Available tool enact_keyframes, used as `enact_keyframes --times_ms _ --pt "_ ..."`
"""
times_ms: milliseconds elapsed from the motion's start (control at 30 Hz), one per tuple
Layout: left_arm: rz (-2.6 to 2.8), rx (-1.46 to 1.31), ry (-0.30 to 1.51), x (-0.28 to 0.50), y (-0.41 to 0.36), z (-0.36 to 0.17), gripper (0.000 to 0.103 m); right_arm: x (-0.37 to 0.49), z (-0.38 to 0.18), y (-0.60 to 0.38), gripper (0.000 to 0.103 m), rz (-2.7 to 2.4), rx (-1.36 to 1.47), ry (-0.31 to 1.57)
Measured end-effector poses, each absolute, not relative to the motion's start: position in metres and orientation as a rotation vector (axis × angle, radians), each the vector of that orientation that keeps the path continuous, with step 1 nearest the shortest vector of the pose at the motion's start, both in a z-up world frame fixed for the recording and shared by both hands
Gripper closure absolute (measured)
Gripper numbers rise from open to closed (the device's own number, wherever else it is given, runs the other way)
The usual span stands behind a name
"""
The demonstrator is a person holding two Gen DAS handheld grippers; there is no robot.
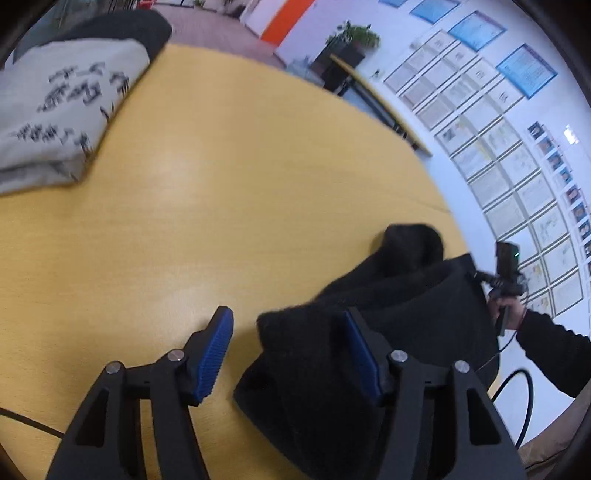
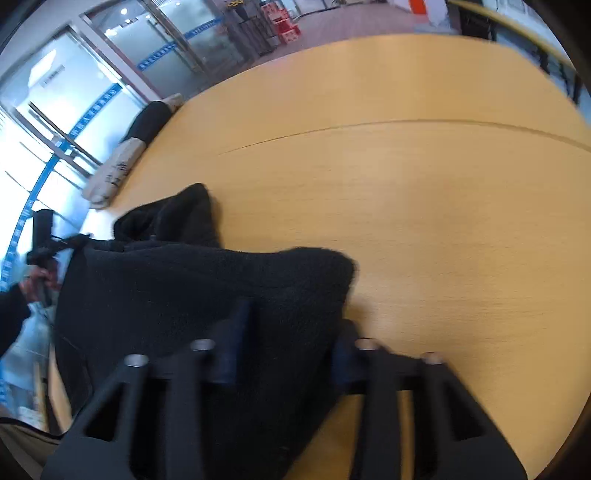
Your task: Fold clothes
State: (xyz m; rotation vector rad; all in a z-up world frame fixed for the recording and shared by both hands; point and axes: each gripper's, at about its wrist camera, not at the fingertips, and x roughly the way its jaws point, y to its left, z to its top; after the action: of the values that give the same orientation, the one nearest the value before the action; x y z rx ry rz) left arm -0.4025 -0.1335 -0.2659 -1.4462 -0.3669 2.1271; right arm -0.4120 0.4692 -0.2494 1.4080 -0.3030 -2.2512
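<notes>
A black fleece garment (image 1: pixel 369 317) lies bunched on the yellow wooden table (image 1: pixel 221 184). My left gripper (image 1: pixel 288 332) is open over the garment's left corner, which sits between the blue pads; its right finger (image 1: pixel 360 350) rests against the cloth. In the right wrist view the same garment (image 2: pixel 207 295) lies under my right gripper (image 2: pixel 291 332), which is open with the cloth's right corner between its blurred fingers. Each view shows the other gripper at the garment's far edge, held by a hand.
A folded beige garment with black script (image 1: pixel 62 110) lies on a black one (image 1: pixel 125 29) at the table's far left corner, also in the right wrist view (image 2: pixel 114 170). A seam (image 2: pixel 406 125) crosses the table. A cable (image 1: pixel 524 398) hangs off the table's near edge.
</notes>
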Motion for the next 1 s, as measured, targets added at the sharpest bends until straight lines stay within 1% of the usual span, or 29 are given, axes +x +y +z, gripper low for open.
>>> enact_keyframes --times_ms 33,67,100,133,167,233,300,367,400,467,533,600,667,733,767,800,833,900,1000 --pt "2.122 -1.447 -0.365 -0.402 -0.132 -0.268 0.043 -0.412 -0.245 0.466 0.096 -2.264 1.375 -0.304" --pt "2.118 -1.448 -0.363 -0.402 -0.131 -0.271 0.047 -0.409 -0.238 0.466 0.096 -2.281 1.342 -0.302" --pt "2.113 -1.445 -0.371 -0.403 -0.131 -0.272 0.067 -0.402 -0.228 0.467 0.096 -2.302 1.296 -0.294" --pt "2.107 -1.437 -0.394 -0.403 -0.135 -0.27 0.078 -0.399 -0.22 0.463 0.096 -2.318 1.252 -0.295" --pt "2.109 -1.424 -0.408 -0.403 -0.137 -0.266 0.079 -0.393 -0.211 0.463 0.097 -2.33 1.198 -0.305" --pt "2.135 -1.37 -0.404 -0.398 -0.14 -0.255 0.084 -0.378 -0.188 0.467 0.097 -2.34 1.084 -0.319" --pt "2.146 -1.295 -0.45 -0.391 -0.149 -0.242 0.085 -0.364 -0.17 0.473 0.097 -2.342 0.997 -0.335" --pt "2.14 -1.197 -0.515 -0.385 -0.16 -0.225 0.085 -0.36 -0.175 0.486 0.097 -2.347 1.029 -0.33" --pt "2.132 -1.178 -0.519 -0.383 -0.161 -0.224 0.085 -0.361 -0.183 0.491 0.097 -2.348 1.073 -0.32" --pt "2.139 -1.217 -0.452 -0.384 -0.157 -0.23 0.085 -0.365 -0.203 0.49 0.097 -2.325 1.16 -0.283" --pt "2.119 -1.345 -0.411 -0.391 -0.155 -0.251 0.085 -0.373 -0.217 0.482 0.096 -2.302 1.214 -0.245" --pt "2.118 -1.392 -0.368 -0.396 -0.147 -0.26 0.084 -0.383 -0.226 0.472 0.095 -2.298 1.287 -0.189" --pt "2.148 -1.369 -0.327 -0.394 -0.144 -0.252 0.079 -0.392 -0.232 0.463 0.086 -2.3 1.356 -0.123" --pt "2.19 -1.335 -0.276 -0.391 -0.144 -0.239 0.073 -0.392 -0.224 0.456 0.066 -2.331 1.373 -0.007" --pt "2.212 -1.324 -0.231 -0.389 -0.144 -0.23 0.071 -0.391 -0.216 0.457 0.06 -2.352 1.362 0.054" --pt "2.226 -1.309 -0.191 -0.387 -0.143 -0.221 0.07 -0.389 -0.203 0.453 0.049 -2.374 1.333 0.13" --pt "2.24 -1.284 -0.158 -0.384 -0.144 -0.211 0.068 -0.388 -0.191 0.447 0.044 -2.378 1.3 0.205" --pt "2.254 -1.241 -0.114 -0.38 -0.142 -0.191 0.065 -0.388 -0.169 0.431 0.043 -2.296 1.235 0.326" --pt "2.2 -1.17 -0.07 -0.369 -0.133 -0.171 0.063 -0.396 -0.155 0.381 0.043 -2.054 1.169 0.407"
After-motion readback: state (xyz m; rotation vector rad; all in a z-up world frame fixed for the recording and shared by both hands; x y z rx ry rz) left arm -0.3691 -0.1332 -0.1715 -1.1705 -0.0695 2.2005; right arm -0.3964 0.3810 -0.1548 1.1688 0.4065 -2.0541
